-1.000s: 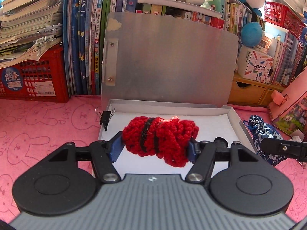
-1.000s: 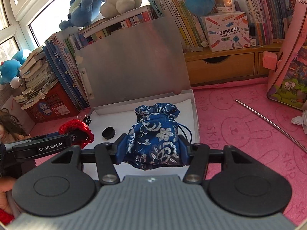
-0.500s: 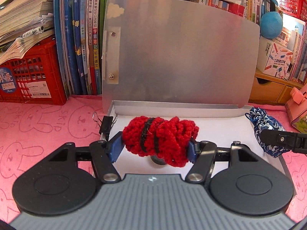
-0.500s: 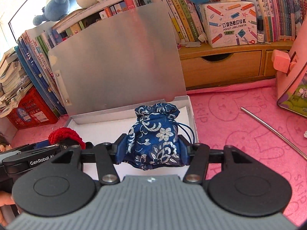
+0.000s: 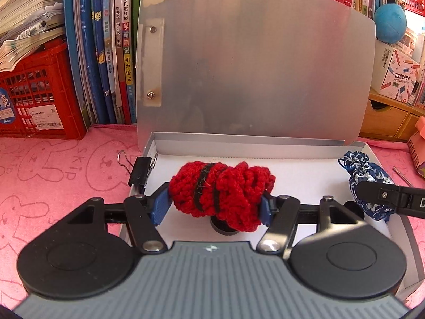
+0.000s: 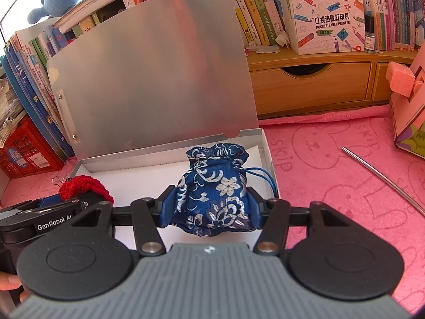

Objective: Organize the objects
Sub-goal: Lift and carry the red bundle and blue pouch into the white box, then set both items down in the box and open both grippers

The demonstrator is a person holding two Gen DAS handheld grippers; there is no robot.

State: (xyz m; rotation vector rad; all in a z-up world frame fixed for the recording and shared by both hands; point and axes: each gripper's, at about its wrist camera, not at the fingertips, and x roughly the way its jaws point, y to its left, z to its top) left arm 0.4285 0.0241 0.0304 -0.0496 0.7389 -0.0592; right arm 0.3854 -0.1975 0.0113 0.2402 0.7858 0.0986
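- The left tongs (image 5: 215, 202) are closed on a red crocheted bundle (image 5: 221, 190) wrapped with two black bands; a blue pad presses each end of it.
- The bundle hangs over the white floor of an open metal box (image 5: 239, 139), above the box's left half.
- Partly hidden right beneath the bundle, a small black round object (image 5: 223, 230) sits on the box floor.
- The right tongs (image 6: 209, 203) are closed on a blue drawstring pouch (image 6: 212, 188) patterned with silver flowers, its gathered mouth pointing up and away from the camera.
- The pouch hangs over the right half of the same box, close to the right wall (image 6: 268, 154); its blue cord (image 6: 261, 176) trails toward that wall.
- The box's silver lid (image 5: 255, 66) stands upright, hinged at the far edge, with a strip riveted along its left side.
- A black binder clip (image 5: 139, 172) is clamped on the box's left wall, its wire handles pointing outward.
- The box rests on a table covered with a pink rabbit-print cloth (image 6: 332, 180).
- A thin metal rod (image 6: 382, 179) lies on the cloth to the right of the box, well apart from it.
- Behind the box stand rows of books (image 5: 106, 53), a red plastic crate (image 5: 34, 93) on the left, and a pocket label printer carton (image 6: 326, 18) on a wooden drawer unit (image 6: 310, 85).
- A fingertip (image 6: 9, 280) shows at the lower left edge of the right-hand view.
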